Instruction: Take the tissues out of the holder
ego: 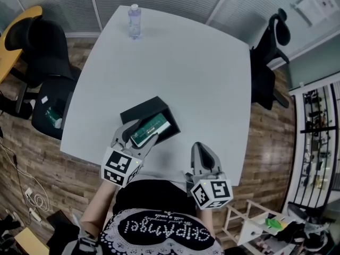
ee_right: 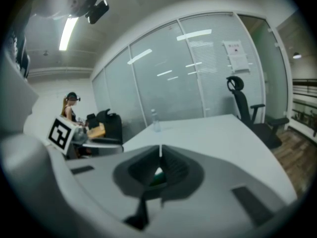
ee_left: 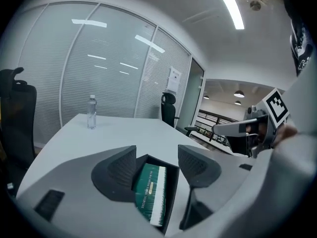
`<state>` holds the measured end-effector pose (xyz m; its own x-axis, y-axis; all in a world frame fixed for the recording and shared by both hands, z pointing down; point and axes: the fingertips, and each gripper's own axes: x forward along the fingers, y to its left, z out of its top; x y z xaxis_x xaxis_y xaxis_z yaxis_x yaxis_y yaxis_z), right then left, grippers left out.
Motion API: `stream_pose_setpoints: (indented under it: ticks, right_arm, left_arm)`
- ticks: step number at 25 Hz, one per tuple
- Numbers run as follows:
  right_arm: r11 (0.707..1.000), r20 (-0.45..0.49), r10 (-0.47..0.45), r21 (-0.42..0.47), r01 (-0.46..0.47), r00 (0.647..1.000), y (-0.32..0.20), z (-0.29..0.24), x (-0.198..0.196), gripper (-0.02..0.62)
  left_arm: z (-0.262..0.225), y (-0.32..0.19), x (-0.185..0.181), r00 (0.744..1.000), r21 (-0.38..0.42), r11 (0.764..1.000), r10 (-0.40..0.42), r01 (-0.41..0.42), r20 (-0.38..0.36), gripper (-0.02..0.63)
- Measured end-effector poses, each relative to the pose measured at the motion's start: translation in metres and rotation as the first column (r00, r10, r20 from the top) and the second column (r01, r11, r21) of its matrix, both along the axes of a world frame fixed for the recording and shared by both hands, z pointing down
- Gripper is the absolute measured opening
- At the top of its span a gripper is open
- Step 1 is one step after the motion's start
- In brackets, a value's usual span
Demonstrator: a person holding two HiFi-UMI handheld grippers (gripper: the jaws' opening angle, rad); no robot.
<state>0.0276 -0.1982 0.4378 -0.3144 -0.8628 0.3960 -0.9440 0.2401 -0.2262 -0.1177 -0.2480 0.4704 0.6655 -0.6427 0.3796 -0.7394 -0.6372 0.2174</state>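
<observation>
My left tongs [ego: 139, 134] stand wide astride the tissues [ego: 154, 126] in the holder [ego: 142, 109], lower centre; my right tongs [ego: 200, 147], closed and empty at lower right, brace nothing, so a skewed grip may drag the holder up too.

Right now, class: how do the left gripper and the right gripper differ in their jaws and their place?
The left gripper has its jaws apart; the right gripper has them together. The left gripper is at the black holder, with the green tissue pack showing between its jaws; the right gripper hangs clear of the holder. Both hold nothing.
</observation>
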Motion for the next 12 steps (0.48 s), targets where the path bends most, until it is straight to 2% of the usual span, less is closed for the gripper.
stream_pose_setpoints:
  ticks: [5,9,12]
  right_arm:
    - [1.0,0.0,0.004,-0.003,-0.004,1.0,0.0,0.002,-0.001,0.035]
    - [1.0,-0.001,0.011,-0.008,-0.011,1.0,0.0,0.003,-0.001,0.035]
    - [1.0,0.0,0.009,-0.008,-0.009,1.0,0.0,0.004,-0.002,0.035]
  left_arm:
    - [0.029,0.0,0.008,0.997,-0.055,0.997,0.051,-0.047,0.063,0.302]
    - [0.055,0.002,0.014,0.985,-0.097,0.992,0.088,-0.074,0.146,0.327]
    - [0.068,0.004,0.017,0.981,-0.128,0.988,0.103,-0.082,0.164,0.334]
